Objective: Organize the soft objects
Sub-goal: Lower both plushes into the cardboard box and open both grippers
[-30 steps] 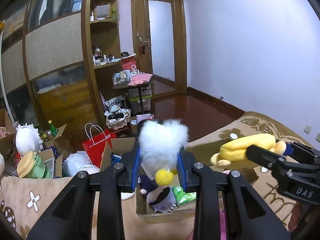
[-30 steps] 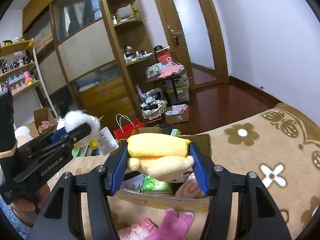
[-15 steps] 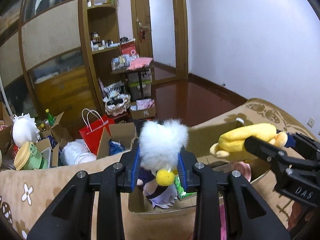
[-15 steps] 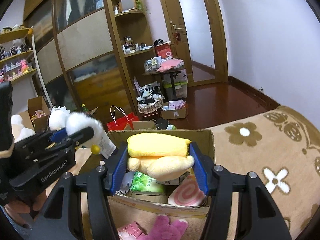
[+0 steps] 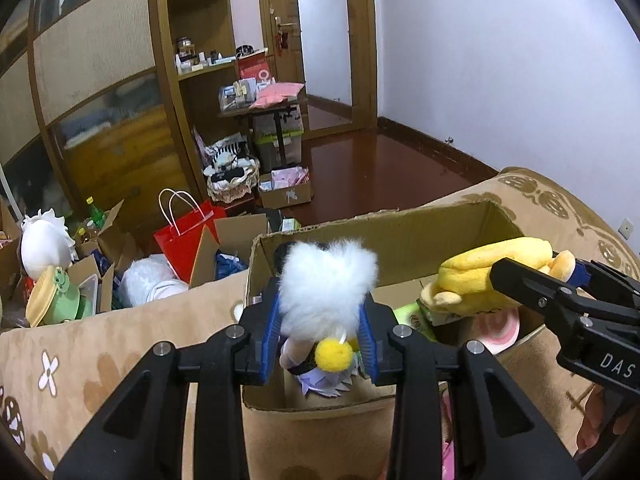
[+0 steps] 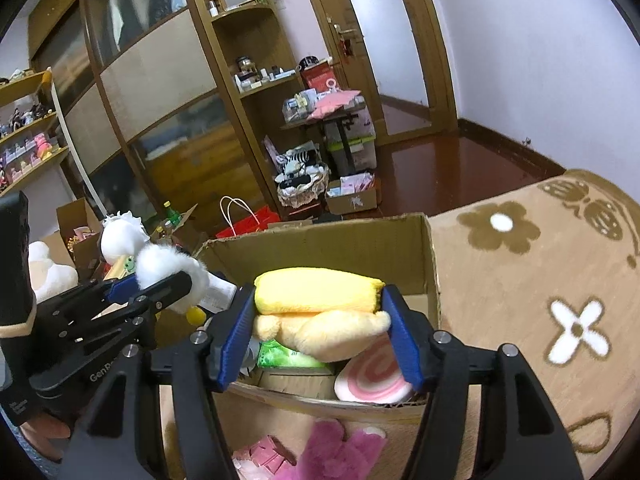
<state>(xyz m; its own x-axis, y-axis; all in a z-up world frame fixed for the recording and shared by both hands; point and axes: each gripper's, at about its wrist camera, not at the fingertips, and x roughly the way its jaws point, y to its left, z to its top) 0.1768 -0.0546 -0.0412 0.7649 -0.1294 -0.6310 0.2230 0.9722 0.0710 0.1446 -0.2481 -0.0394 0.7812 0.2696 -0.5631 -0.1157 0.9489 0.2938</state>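
The left gripper point(image 5: 322, 340) holds a fluffy white-haired doll with a yellow pom-pom point(image 5: 326, 286) between its blue pads over the open brown cardboard box point(image 5: 400, 236) on the tan flowered blanket point(image 6: 540, 280); its jaws have just eased wider, the fluff still touching both pads. The doll's face and body are hidden behind the hair. At three o'clock the right gripper point(image 6: 320, 320) carries a yellow and cream plush toy point(image 6: 320, 308), jaws likewise just widening, pads still on it. Below, a pink-swirl round cushion point(image 6: 372, 376) and a green packet point(image 6: 288, 356) lie half covered; a pink furry toy point(image 6: 340, 448) is cut off at six o'clock.
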